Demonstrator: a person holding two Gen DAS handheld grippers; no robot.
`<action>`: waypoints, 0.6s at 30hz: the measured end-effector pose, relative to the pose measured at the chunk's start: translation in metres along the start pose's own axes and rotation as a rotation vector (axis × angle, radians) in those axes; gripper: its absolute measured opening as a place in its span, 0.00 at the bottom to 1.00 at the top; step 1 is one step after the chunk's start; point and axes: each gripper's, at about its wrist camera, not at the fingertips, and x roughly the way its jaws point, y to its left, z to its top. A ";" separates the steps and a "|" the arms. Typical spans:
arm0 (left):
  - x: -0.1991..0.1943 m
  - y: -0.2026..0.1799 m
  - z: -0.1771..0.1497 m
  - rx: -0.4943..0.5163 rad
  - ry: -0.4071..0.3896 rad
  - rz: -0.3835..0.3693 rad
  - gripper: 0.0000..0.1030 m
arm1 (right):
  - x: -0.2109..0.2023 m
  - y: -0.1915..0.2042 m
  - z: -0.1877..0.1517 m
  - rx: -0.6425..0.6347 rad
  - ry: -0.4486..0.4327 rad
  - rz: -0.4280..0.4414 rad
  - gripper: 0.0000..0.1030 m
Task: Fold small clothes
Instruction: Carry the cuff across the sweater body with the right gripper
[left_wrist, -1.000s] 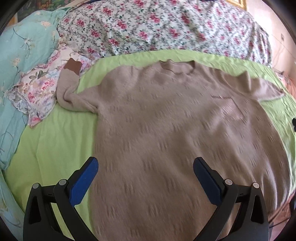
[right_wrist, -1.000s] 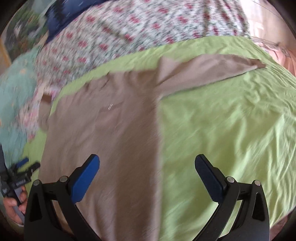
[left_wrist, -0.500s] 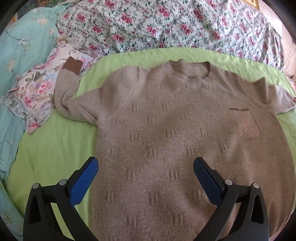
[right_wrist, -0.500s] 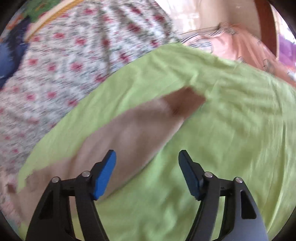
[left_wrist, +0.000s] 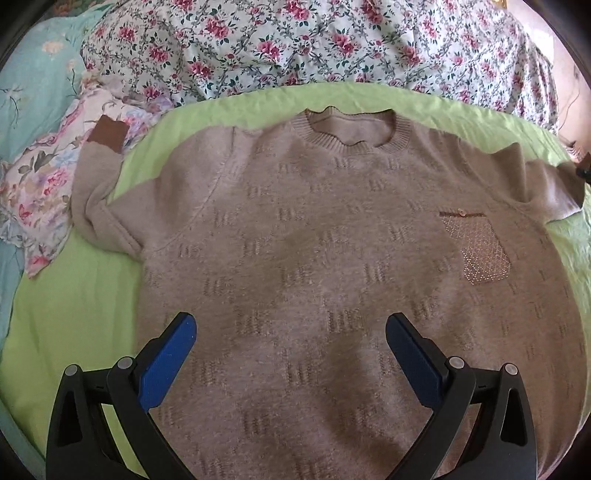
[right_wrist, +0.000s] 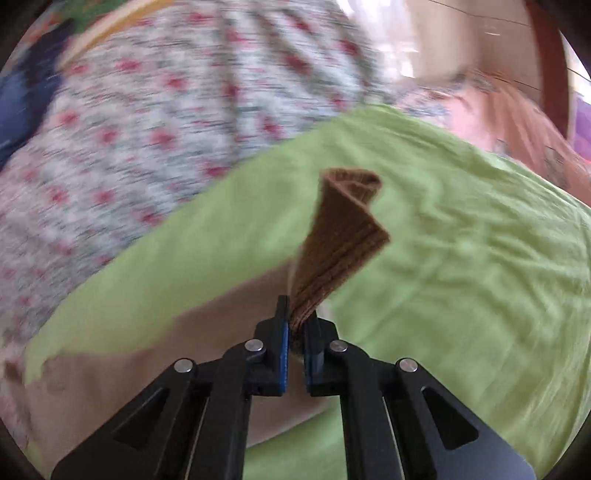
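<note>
A beige knit sweater (left_wrist: 332, 258) lies flat, front up, on a green sheet (left_wrist: 66, 314). It has a sparkly chest pocket (left_wrist: 484, 254). Its left sleeve is bent up, with the brown cuff (left_wrist: 107, 134) on a floral cloth. My left gripper (left_wrist: 290, 332) is open and empty above the sweater's lower body. My right gripper (right_wrist: 295, 317) is shut on the brown cuff (right_wrist: 340, 240) of the other sleeve and holds it above the sheet (right_wrist: 461, 295). The beige sleeve (right_wrist: 166, 350) trails left from it.
A floral quilt (left_wrist: 314, 40) lies behind the sweater. A teal floral cover (left_wrist: 33, 85) and a small floral cloth (left_wrist: 40, 184) are at the left. Pink fabric (right_wrist: 517, 122) and a wooden post (right_wrist: 546, 62) stand at the far right.
My right gripper has moved to the right sleeve's end, closed on its brown cuff and lifted it. My left gripper stays open and the sweater has centred in its view.
</note>
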 end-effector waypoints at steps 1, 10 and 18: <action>0.000 0.001 -0.001 0.000 -0.001 -0.005 1.00 | -0.009 0.018 -0.007 -0.027 0.006 0.035 0.07; -0.009 0.024 -0.003 -0.026 -0.043 -0.062 1.00 | -0.051 0.211 -0.114 -0.188 0.223 0.494 0.07; -0.009 0.050 -0.005 -0.067 -0.055 -0.107 1.00 | -0.024 0.365 -0.203 -0.318 0.434 0.652 0.07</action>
